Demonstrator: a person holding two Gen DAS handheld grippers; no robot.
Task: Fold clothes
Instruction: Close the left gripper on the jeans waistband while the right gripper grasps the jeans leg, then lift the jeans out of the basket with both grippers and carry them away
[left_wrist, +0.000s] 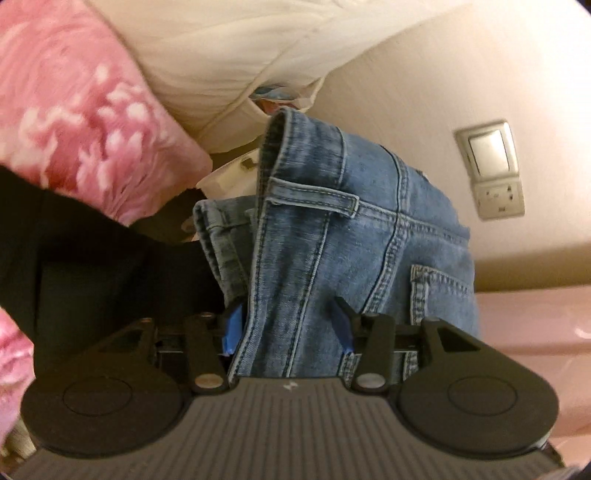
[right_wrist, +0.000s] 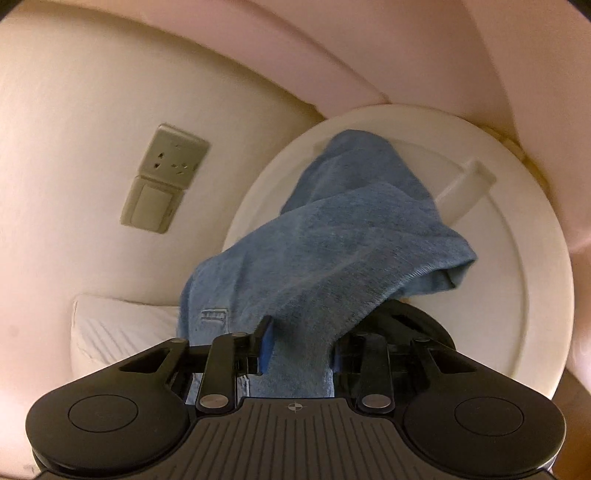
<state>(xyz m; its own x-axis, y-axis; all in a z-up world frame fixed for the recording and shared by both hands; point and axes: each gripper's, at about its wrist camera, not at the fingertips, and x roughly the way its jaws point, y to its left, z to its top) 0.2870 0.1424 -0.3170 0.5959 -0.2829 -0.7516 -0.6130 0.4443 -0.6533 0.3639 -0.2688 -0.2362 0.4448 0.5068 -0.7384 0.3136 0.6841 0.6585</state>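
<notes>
jeans (left_wrist: 332, 236) run down behind left gripper (left_wrist: 288, 325) body, lower part hidden. in right wrist view denim (right_wrist: 332, 251) covers right gripper (right_wrist: 299, 343) far finger; only blue pad (right_wrist: 266, 347) of near finger shows. pink blanket (left_wrist: 74, 110) blurred, cut by frame edge. small object under pillow (left_wrist: 221, 55) too blurred to tell. socket (right_wrist: 177, 155) soft, holes barely readable.
</notes>
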